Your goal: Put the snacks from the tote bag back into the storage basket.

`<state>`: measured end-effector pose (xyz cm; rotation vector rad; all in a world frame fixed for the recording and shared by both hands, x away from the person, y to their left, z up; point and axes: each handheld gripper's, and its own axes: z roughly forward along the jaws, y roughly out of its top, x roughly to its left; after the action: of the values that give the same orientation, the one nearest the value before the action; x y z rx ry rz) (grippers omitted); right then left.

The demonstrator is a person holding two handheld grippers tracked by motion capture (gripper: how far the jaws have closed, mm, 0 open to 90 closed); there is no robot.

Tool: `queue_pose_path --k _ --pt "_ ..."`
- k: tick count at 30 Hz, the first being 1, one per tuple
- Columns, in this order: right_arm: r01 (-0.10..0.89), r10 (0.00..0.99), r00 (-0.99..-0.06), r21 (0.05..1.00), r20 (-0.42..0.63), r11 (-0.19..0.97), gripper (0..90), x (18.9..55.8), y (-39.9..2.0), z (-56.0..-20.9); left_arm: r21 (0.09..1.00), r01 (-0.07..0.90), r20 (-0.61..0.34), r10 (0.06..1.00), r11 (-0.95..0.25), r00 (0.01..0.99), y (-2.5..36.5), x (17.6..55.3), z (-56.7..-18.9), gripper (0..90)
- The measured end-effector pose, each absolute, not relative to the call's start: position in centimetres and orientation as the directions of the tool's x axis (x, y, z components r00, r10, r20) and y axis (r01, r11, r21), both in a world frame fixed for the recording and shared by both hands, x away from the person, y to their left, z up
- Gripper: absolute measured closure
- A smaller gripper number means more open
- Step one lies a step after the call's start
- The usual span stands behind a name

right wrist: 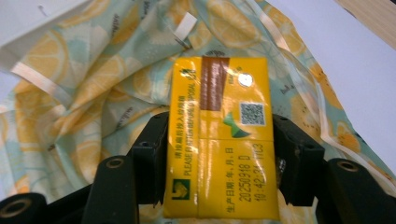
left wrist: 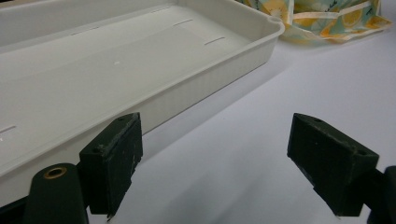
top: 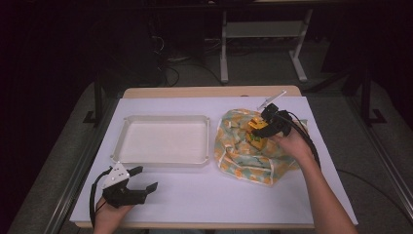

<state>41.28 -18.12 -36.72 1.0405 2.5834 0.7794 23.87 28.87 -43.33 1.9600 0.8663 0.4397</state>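
A yellow drink carton (right wrist: 219, 116) with printed text and a QR code sits between the black jaws of my right gripper (right wrist: 224, 156), whose pads press on its two long sides. In the high view that gripper (top: 259, 127) holds the carton (top: 256, 132) over a crumpled lemon-print cloth bag (top: 243, 151) at the table's right. My left gripper (top: 148, 177) rests near the front left edge, open with nothing between its jaws. Ahead of the left gripper (left wrist: 229, 163) lies the white tray (left wrist: 210, 79).
The empty white tray (top: 165, 160) lies left of the cloth bag on a white sheet (top: 219, 195). The lemon-print cloth (right wrist: 93, 84) spreads under the carton, with a strap edge (left wrist: 327, 14) just past the tray's corner. A wooden table edge (top: 209, 91) runs along the back.
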Motion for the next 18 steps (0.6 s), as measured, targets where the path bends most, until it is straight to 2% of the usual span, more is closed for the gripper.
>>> queue_pose_path --k 4,18 --pt "0.568 0.703 -0.710 0.563 -0.035 0.601 46.6 41.20 -18.02 -36.78 0.856 0.398 -0.040 0.724 -0.331 0.688 28.86 23.92 -43.34 17.8" --pt "0.564 0.707 -0.704 0.557 -0.060 0.609 48.0 41.11 -17.78 -36.74 0.856 0.401 -0.044 0.726 -0.327 0.686 28.80 23.96 -43.38 17.8"
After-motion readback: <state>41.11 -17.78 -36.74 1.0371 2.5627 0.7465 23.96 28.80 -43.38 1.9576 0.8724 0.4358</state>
